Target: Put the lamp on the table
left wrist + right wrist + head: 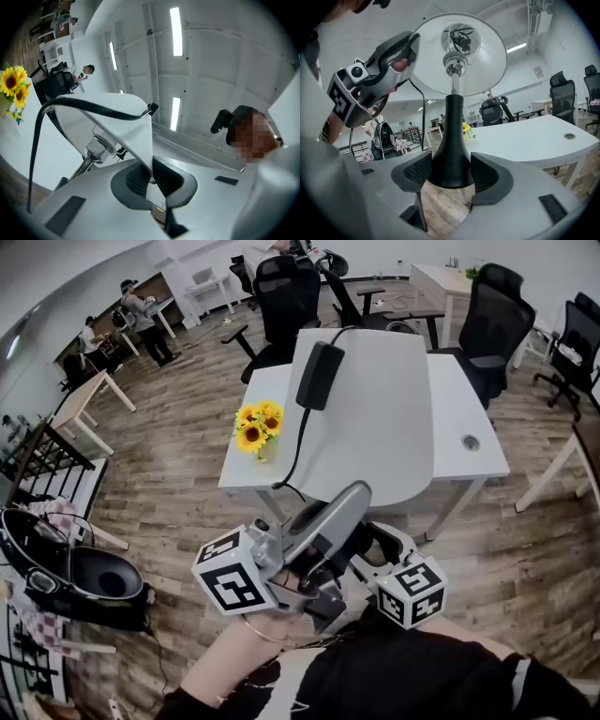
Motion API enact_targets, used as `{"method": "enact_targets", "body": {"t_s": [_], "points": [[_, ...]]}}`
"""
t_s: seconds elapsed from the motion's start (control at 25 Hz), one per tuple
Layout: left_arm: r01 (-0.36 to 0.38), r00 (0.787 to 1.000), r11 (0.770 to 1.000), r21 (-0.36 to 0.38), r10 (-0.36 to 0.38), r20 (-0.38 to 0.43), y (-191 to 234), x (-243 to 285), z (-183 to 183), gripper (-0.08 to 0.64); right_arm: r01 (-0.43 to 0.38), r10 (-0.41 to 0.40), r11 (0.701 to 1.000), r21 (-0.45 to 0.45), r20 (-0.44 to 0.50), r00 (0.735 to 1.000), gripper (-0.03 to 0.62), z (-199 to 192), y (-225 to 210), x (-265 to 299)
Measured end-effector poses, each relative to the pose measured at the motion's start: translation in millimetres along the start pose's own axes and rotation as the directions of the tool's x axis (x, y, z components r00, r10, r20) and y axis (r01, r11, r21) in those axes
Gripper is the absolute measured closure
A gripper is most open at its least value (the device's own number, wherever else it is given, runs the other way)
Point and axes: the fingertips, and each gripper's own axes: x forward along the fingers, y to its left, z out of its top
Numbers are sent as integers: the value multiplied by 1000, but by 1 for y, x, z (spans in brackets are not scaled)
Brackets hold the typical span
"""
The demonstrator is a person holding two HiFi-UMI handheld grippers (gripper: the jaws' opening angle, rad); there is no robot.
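Observation:
The lamp is held in the air between both grippers, in front of the white table (375,418). In the right gripper view its white shade (483,61) tops a metal stem (453,84) and a flared black base (451,154). My right gripper (451,174) has its jaws wide around that base, pads against it. My left gripper (151,172) is shut on the thin rim of the shade (119,119), and from the right gripper view it (414,41) shows at the shade's left edge. The lamp's black cable (93,108) hangs past the shade.
A black power adapter (319,376) with its cord and a small bunch of sunflowers (258,427) lie on the table. Black office chairs (286,296) (497,324) stand behind it. A dark bag (84,582) and a railing are at the left on the wooden floor.

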Motion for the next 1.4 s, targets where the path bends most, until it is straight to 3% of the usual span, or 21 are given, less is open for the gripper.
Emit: {"method": "enact_targets", "body": {"t_s": [0.96,1.2,1.4], "points": [[-119,992,992,35,118,36,143,91,62,545,-89,89,996,-6,-64,994,324,64,-133,112],[-120,993,992,35,119,10,205,148,73,545,-89,89,996,12,-76,993,324,88,-206,146],[-110,994,993,29,110,4,221,157,74,545,-86,87,996,19,-91,992,324,89,-223,152]]}}
